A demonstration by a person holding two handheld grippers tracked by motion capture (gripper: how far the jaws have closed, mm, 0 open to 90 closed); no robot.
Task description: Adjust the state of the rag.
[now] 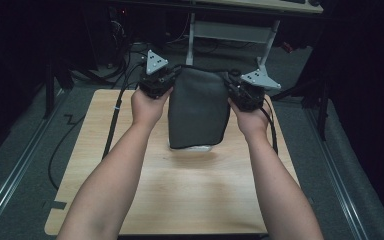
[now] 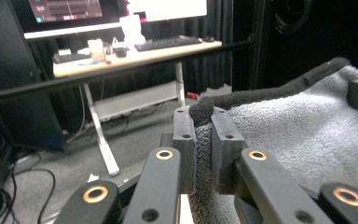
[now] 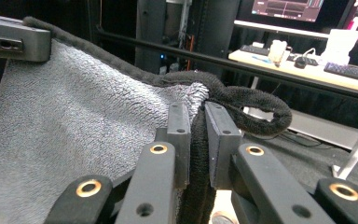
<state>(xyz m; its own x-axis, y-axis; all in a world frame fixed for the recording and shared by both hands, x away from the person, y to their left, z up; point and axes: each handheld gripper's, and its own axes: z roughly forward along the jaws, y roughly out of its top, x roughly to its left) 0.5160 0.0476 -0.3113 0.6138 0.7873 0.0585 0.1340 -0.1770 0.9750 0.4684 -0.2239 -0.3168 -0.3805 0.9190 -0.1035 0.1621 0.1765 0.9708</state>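
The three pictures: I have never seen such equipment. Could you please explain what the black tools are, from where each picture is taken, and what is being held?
A person holds a hand tool with two black jaws in each hand: the left gripper and the right gripper. The high view looks down from above on the light wooden table. The two gripper views come from a small camera riding on each tool, looking along its jaws. Both tools are shut on the top corners of a dark grey fluffy towel, which hangs between them. Its lower edge is near the table, and something pale shows under it; I cannot tell what. Behind stands a desk with monitors.
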